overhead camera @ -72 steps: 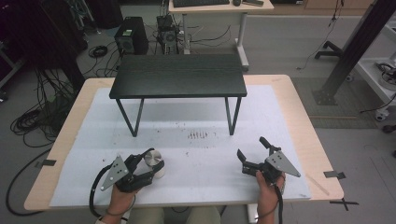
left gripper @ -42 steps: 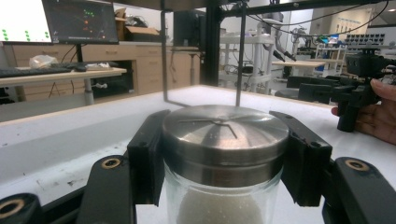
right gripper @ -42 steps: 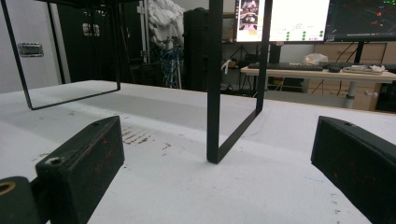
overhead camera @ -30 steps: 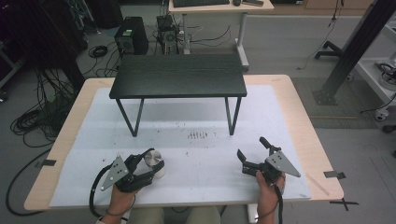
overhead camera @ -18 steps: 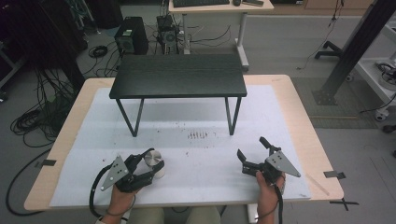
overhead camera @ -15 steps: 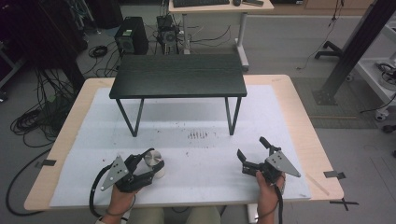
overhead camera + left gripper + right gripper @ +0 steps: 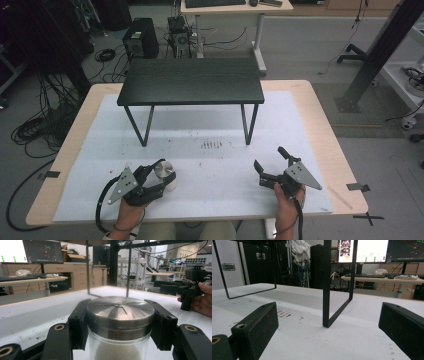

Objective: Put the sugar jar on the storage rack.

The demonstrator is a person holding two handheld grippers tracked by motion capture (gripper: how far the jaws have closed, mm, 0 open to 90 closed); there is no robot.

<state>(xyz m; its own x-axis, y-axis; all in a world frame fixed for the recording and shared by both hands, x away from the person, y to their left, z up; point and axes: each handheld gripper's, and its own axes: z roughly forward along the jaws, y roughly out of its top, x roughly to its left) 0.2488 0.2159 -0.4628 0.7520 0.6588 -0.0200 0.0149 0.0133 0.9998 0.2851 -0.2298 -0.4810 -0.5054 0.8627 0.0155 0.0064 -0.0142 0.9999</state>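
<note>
We hold a gripper in each hand at the near edge of the table (image 7: 320,125), which is covered by a white sheet. Our left gripper (image 7: 159,180) sits at the near left of that sheet, and its jaws are pinching a glass jar (image 7: 165,176) with a brushed metal lid (image 7: 120,310). In the left gripper view the two black pads press against the lid's rim from either side, and white granular contents show through the glass below the lid. The jar stands upright on the sheet, well in front of the left legs of the small black table (image 7: 192,80) that stands on the far half of the sheet.

Our right gripper (image 7: 272,165) lies at the near right, well apart from the jar, with its jaws spread wide and nothing between them. In the right gripper view the two black jaws frame bare white sheet, and beyond them rises one black metal leg (image 7: 337,282) of the small table. A patch of small dark marks (image 7: 212,145) lies on the sheet between the two grippers, nearer the small table than our hands. In the left gripper view our right hand (image 7: 200,302) and its gripper appear farther off at the right edge.
</note>
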